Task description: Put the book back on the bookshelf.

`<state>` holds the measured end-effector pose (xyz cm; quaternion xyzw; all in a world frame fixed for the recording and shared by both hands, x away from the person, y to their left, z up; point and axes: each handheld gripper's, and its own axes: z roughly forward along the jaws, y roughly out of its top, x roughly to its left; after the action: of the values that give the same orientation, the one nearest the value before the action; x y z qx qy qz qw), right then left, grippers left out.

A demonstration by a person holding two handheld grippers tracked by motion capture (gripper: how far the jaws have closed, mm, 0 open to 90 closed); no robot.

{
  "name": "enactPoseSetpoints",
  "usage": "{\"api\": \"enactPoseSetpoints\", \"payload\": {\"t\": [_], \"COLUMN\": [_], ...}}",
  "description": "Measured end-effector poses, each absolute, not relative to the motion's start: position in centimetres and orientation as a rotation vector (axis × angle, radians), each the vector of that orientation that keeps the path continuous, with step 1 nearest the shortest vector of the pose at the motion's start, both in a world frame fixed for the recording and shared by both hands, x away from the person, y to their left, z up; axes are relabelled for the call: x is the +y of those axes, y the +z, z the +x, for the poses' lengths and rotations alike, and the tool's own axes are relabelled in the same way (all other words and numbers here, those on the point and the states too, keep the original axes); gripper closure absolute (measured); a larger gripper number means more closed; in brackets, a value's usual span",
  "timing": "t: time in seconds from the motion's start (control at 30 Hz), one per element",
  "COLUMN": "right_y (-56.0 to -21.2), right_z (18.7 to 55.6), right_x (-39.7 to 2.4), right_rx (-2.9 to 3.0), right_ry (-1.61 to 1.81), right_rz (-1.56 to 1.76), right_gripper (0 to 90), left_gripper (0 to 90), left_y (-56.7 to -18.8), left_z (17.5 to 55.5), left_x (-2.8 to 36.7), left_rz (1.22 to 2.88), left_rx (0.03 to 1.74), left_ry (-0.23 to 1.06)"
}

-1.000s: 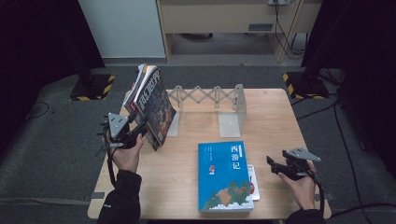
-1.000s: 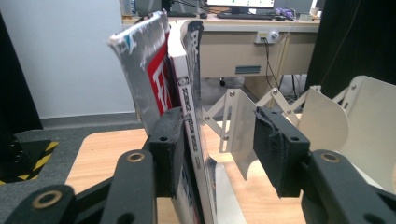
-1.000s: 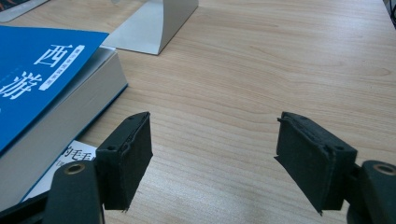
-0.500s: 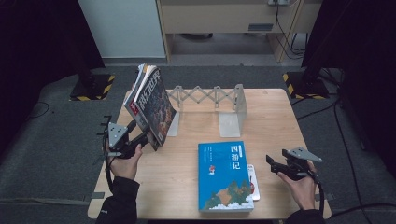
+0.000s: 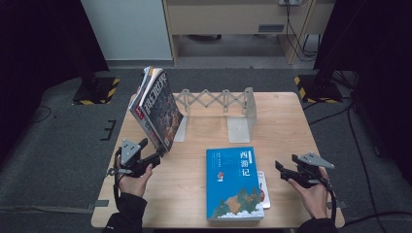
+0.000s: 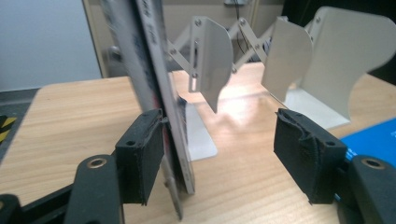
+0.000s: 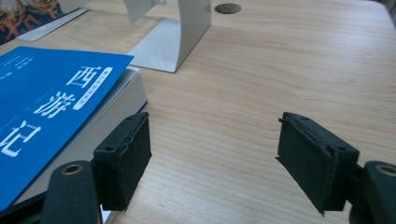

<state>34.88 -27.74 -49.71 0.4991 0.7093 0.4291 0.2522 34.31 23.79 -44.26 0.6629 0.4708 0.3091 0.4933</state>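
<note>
Between the left gripper's point(image 6: 219, 158) jaws, which have just been opening, the leaning magazines' point(image 6: 159, 93) lower edge stands against one pad (the other well apart). Behind, the left hand point(image 5: 132, 180) rests low by the table's point(image 5: 194, 189) edge.

A bright blue book point(image 5: 234, 183) with white characters and a green-and-orange picture lies on a pale wooden table point(image 5: 286, 121). A magazine point(image 5: 158, 109) with a dark, busy red-and-orange cover leans against a light grey metal rack point(image 5: 216, 99). The gripper pads are black.
</note>
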Motion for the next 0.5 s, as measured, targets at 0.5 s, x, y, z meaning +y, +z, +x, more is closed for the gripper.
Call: {"api": "enactPoseSetpoints", "payload": {"t": [0.5], "right_y": [-49.7], "right_z": [34.5], "right_x": [-25.8], "right_rx": [2.025], "right_ry": [1.206], "right_rz": [1.316], "right_gripper": [28.6], "left_gripper": [29.3], "left_y": [-47.4], "left_z": [34.9], "left_x": [20.7], "left_rz": [1.742], "left_rx": [1.085], "left_ry": [0.586]}}
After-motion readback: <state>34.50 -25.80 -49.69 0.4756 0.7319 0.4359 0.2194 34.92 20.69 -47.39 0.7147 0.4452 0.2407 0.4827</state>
